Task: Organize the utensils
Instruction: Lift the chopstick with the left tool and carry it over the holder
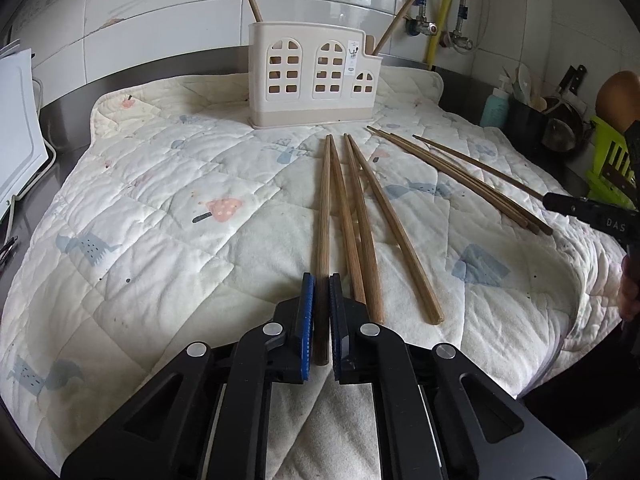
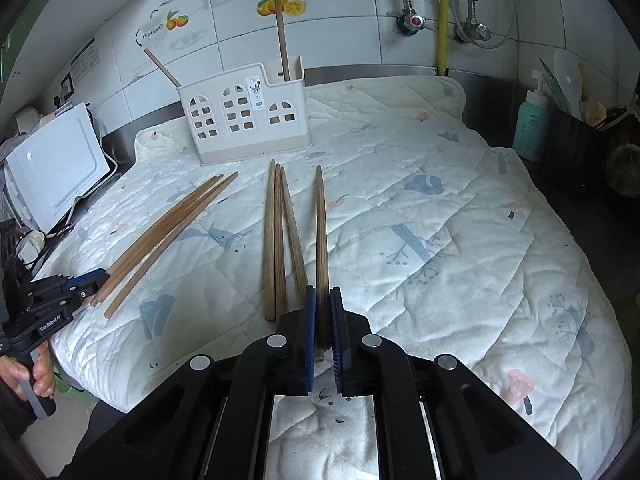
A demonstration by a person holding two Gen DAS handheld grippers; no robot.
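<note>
The left claw (image 1: 322,312) is pinching shut on the thick end of one wooden chopstick (image 1: 323,216), the leftmost of a group of four lying on the quilted mat (image 1: 160,208) that is covering the worktop; the other three (image 1: 360,220) are fanning out just to the right of that claw, tips pointing away toward the holder. The right claw (image 2: 323,316) is likewise clamping the butt end of a single chopstick (image 2: 321,224), with three more (image 2: 278,240) lying just to its left. Each claw is gripping near the blunt end, probably so the narrow tip is leading and can be dropped tip-first into the cream chopstick holder (image 1: 314,76), which is standing straight ahead of both claws at the far edge of the mat. Two chopsticks (image 2: 282,36) are already leaning upright in it, one at each end, so the sorting is looking partly done. In the right wrist view the person's hand (image 2: 38,376) is holding the left tool's handle. Whether either gripped stick is lifting clear of the mat is hard to say from these low angles; both appear to be resting on the fabric.
</note>
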